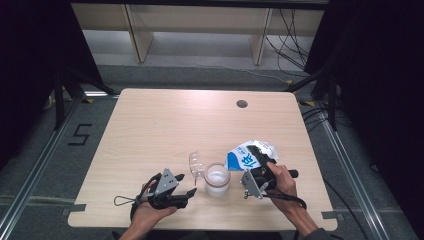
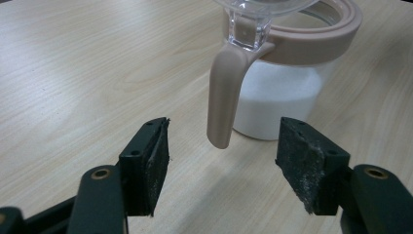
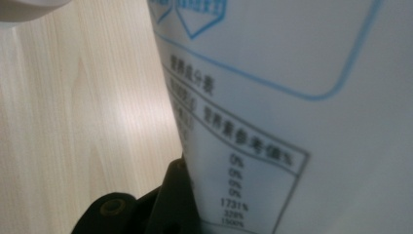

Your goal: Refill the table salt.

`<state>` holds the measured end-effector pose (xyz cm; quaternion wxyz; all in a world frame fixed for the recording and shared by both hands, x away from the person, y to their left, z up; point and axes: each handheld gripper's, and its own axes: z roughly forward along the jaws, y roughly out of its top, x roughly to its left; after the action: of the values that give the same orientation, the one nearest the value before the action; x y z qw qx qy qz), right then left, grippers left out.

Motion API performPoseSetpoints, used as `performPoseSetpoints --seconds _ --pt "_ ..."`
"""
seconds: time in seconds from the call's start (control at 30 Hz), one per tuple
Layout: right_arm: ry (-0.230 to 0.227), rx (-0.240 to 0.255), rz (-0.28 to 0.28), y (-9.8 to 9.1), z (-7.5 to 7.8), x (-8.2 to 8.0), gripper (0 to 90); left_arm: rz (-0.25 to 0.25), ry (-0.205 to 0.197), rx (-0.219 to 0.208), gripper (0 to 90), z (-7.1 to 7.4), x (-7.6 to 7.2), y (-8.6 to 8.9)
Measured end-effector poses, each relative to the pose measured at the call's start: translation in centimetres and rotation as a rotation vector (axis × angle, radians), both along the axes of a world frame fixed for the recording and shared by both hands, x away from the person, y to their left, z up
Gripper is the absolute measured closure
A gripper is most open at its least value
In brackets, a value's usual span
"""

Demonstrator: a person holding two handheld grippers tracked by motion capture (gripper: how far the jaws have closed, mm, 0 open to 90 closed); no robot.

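Over the pale wooden table (image 1: 150,130), the right gripper (image 1: 257,167) is pinching a white-and-blue bag (image 1: 247,155), its jaws pressed onto the packaging, and in the right gripper view the printed panel of the bag (image 3: 292,97) sits right against the lens with one black jaw showing at 6 o'clock. In the high view the bag is lifted and tilted at about 1 o'clock from a clear jar (image 1: 217,179), its lower corner just beside the jar's rim. The jar, with white powder inside and a pinkish rim, stands near the front edge of the table, its clear lid (image 1: 196,164) flipped open at 10 o'clock. The left gripper (image 1: 186,186) hovers at 9 o'clock from the jar, jaws spread and gripping nothing. In the left gripper view the jar's beige handle (image 2: 225,95) hangs down between the two open jaws, slightly beyond them, touching neither, with the jar (image 2: 282,92) at 1 o'clock.
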<state>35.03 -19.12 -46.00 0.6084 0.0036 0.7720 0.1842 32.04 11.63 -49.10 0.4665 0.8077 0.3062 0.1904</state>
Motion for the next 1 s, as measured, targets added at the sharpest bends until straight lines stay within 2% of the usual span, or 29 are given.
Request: performPoseSetpoints --seconds 0.07,0.1,0.13,0.17,0.2,0.3,0.37,0.4,0.47,0.5,0.53,0.57,0.6,0.63,0.73,0.83,0.9,0.93,0.97,1.0 --pt "0.035 0.053 0.008 -0.3 0.0 0.2 80.5 0.000 -0.001 0.000 36.4 0.0 0.0 0.0" --pt "0.031 0.066 -0.009 -0.4 0.1 0.2 80.7 -0.003 0.002 0.008 36.3 0.0 0.0 0.1" --pt "0.037 0.066 -0.005 -0.6 0.2 0.4 80.9 0.006 0.007 -0.011 36.3 -0.1 0.0 0.0" --pt "0.050 0.091 -0.012 -0.7 0.2 0.4 81.0 0.007 0.008 -0.014 36.2 -0.1 0.0 0.0" --pt "0.050 0.091 -0.012 -0.7 0.2 0.4 81.0 0.007 0.008 -0.014 36.1 -0.1 0.0 0.0" --pt "0.100 0.153 -0.029 -1.3 0.4 0.5 81.9 0.014 0.024 -0.022 35.8 -0.1 -0.1 0.0" --pt "0.110 0.149 -0.019 -1.7 0.7 0.8 82.3 0.012 0.015 -0.016 35.8 -0.1 -0.1 0.0" --pt "0.144 0.181 -0.025 -2.0 0.5 0.9 82.5 0.008 0.010 -0.016 35.9 -0.1 -0.1 0.0" --pt "0.152 0.182 -0.029 -2.3 0.4 1.1 82.8 0.009 0.014 -0.020 36.0 -0.1 -0.1 0.0" --pt "0.158 0.208 -0.030 -2.5 0.3 1.3 82.8 0.009 0.017 -0.021 36.1 -0.1 -0.1 0.0" --pt "0.167 0.211 -0.033 -2.7 0.4 1.3 82.9 0.010 0.018 -0.016 36.2 -0.1 -0.1 0.1" --pt "0.166 0.227 -0.035 -2.8 0.3 1.4 83.0 0.017 0.030 -0.032 36.2 -0.1 -0.1 0.0" --pt "0.197 0.239 -0.034 -2.9 0.2 1.5 83.0 0.010 0.022 -0.025 36.3 -0.1 -0.1 0.0" --pt "0.195 0.250 -0.029 -3.0 0.3 1.5 83.0 0.006 0.015 -0.018 36.3 -0.1 0.0 0.1" --pt "0.220 0.303 -0.037 -3.2 0.2 1.7 83.1 0.006 0.016 -0.021 36.5 -0.1 -0.1 0.0" --pt "0.273 0.374 -0.045 -3.5 -0.1 1.9 83.5 0.006 0.019 -0.021 36.6 -0.1 -0.1 0.1" --pt "0.301 0.415 -0.047 -3.7 -0.1 2.0 83.7 0.011 0.026 -0.036 36.7 -0.1 -0.1 0.0" --pt "0.310 0.429 -0.041 -3.8 -0.1 2.1 83.7 0.003 0.019 -0.020 36.7 -0.1 0.0 0.1" --pt "0.317 0.437 -0.048 -3.9 -0.2 2.1 83.8 0.007 0.020 -0.023 36.7 -0.1 0.0 0.1" --pt "0.320 0.428 -0.046 -4.1 -0.3 2.3 83.9 0.014 0.022 -0.020 36.8 -0.1 -0.1 0.1"
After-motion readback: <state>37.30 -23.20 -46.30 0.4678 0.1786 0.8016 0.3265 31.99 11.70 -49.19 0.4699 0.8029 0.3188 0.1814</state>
